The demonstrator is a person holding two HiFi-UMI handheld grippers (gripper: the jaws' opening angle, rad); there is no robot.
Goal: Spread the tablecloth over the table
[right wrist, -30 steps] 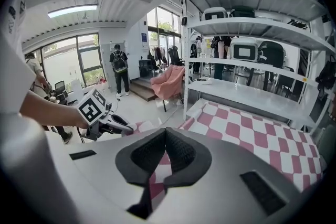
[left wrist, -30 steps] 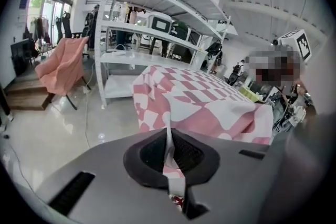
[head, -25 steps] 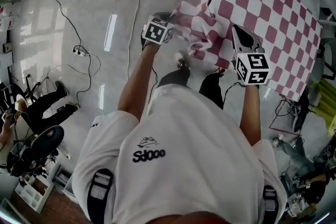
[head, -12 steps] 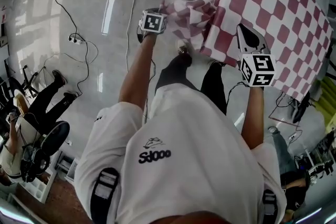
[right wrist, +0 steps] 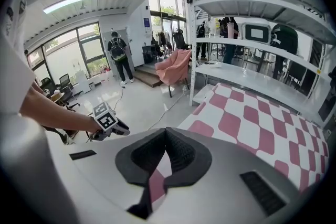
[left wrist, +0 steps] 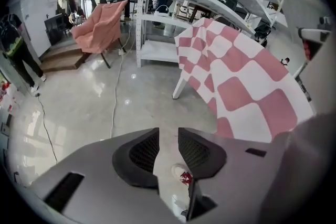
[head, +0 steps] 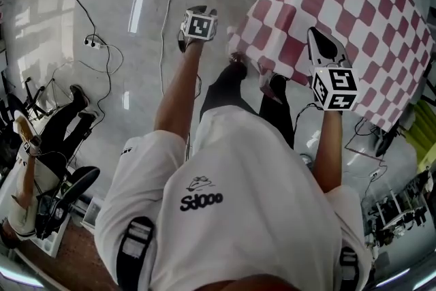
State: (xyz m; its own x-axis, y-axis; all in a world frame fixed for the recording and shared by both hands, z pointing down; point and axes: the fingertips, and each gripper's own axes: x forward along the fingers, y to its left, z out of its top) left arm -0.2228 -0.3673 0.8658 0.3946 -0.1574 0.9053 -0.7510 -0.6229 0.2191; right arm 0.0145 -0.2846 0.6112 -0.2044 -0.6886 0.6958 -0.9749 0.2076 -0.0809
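Note:
The pink-and-white checked tablecloth lies over the table at the upper right of the head view, and its near corner hangs down over the edge. My left gripper is out over the bare floor, left of the cloth and apart from it. In the left gripper view the left gripper has its jaws opening with nothing between them, and the tablecloth drapes to the right. My right gripper sits at the near edge of the cloth. In the right gripper view the right gripper is shut on a fold of the tablecloth.
A white table leg shows under the cloth. Cables and a power strip lie on the glossy floor. Metal shelving and a pink chair stand beyond. People stand at the left. My own shoe is near the table.
My left gripper has let go of the bunched cloth corner and sunk. The corner has dropped and now hangs smooth over the table edge. The right gripper keeps its hold.

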